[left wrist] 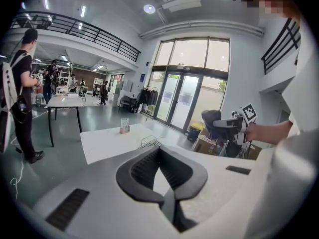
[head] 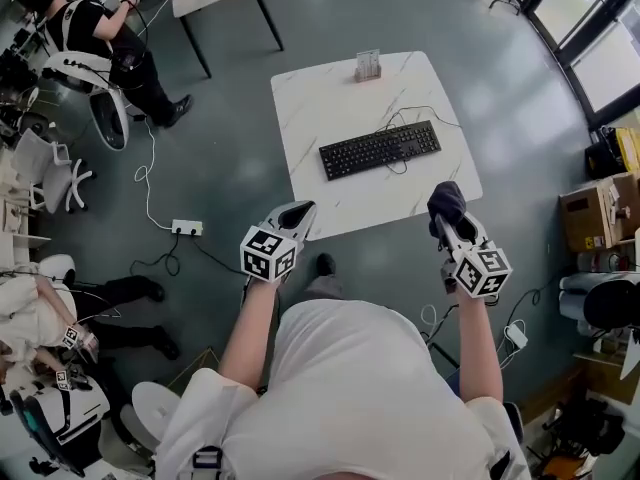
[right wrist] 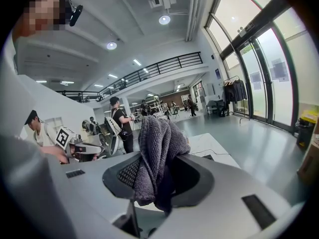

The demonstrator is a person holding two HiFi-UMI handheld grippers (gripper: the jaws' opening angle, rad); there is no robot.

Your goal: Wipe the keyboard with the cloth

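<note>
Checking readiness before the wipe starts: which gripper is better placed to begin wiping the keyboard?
Right. The right gripper has its jaws shut on the cloth and hangs by the near corner of the table, short of the keyboard. The left gripper holds nothing, jaws together.

A white marble-patterned desk (head: pixel 310 103) stands on the grey floor. At the desk's far edge sits a small clear stand (head: pixel 367 65). Left of the desk a white power strip (head: pixel 187 228) lies on the floor — farther left a person in black (head: pixel 105 33) stands. Right of the desk are cardboard boxes (head: pixel 600 208).
</note>
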